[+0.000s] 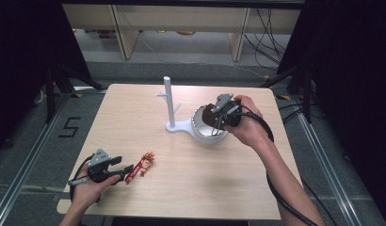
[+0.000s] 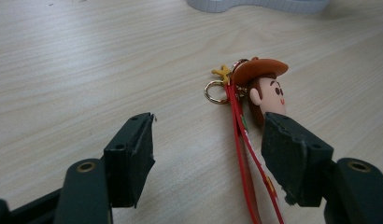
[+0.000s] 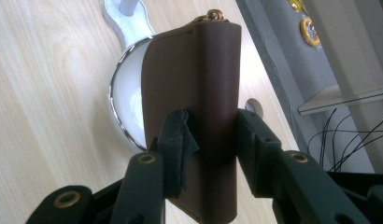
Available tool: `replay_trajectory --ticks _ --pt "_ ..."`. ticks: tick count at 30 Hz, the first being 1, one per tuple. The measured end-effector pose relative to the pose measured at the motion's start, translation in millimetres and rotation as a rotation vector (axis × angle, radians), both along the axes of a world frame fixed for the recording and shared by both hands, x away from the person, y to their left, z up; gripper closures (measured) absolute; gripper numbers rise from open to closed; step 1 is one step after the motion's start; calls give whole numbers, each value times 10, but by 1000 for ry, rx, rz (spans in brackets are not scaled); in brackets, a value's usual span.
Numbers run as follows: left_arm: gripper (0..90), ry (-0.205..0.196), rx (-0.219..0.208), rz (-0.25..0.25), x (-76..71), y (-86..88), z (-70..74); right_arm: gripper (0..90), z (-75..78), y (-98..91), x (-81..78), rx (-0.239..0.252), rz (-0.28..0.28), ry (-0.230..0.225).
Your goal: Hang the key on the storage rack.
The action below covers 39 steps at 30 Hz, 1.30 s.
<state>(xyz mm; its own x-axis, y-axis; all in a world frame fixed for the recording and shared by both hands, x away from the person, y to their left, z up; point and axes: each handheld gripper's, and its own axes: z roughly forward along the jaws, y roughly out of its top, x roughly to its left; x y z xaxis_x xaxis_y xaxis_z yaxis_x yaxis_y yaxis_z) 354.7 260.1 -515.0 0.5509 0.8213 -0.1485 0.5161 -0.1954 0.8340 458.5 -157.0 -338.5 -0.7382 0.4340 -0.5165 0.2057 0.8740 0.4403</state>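
Tabletop [image 1: 181, 188]: pale wood-grain laminate, rectangular w/ rounded corners, smooth, matte. Sitting on grey floor; dark curtains at both sides, light shelving units along far wall, cables trailing at far right.

White stand [image 1: 171, 106]: 1, plastic-looking, upright round post w/ small side pegs, flat base flowing into a round dish [image 1: 207, 134] w/ shiny rim. Standing near tabletop centre, toward far edge; dish on the right-edge side of the post.

Brown case [image 3: 199, 93]: 1, smooth leather-like, flat, rounded corners, gold-coloured metal bit at its top end. Hovering over the dish, right of centre. Right gripper [image 1: 219, 115] is grasping it: in right gripper view both black jaws are pressing the case's two flat faces, case standing upright between them.

Keychain [image 1: 143, 165]: 1, rubbery cartoon cowboy head w/ brown hat, red strap [image 2: 248, 154], gold ring [image 2: 215, 91], small yellow charm. Lying flat near the near-left corner of tabletop.

Left gripper [image 1: 116, 165]: resting low by near-left corner, jaws released, spread wide; in left gripper view strap is lying btwn them, nearer one jaw, head just past that jaw's tip. No pad is pressing on it.

Grippers: 2, black, each w/ grey 3-cornered plate + cable.
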Motion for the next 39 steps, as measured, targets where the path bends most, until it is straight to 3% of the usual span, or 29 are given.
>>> replay_trajectory --ticks 15,19,20,21,24,39 --pt "338 1 1 3 -2 0 -9 655 -90 93 161 -23 14 -14" --pt "338 1 -2 2 -2 -15 -11 654 -128 128 177 -6 12 -5" --pt "338 2 2 -2 -3 -13 -11 654 -129 124 194 -25 23 -7" --pt "338 2 2 -2 -3 -13 -11 653 -149 138 198 -9 19 -4" --pt "338 4 1 1 -4 -19 -15 652 -186 143 235 -29 35 2" --pt "338 6 1 -10 -1 -11 -32 644 -376 188 311 -36 44 29"
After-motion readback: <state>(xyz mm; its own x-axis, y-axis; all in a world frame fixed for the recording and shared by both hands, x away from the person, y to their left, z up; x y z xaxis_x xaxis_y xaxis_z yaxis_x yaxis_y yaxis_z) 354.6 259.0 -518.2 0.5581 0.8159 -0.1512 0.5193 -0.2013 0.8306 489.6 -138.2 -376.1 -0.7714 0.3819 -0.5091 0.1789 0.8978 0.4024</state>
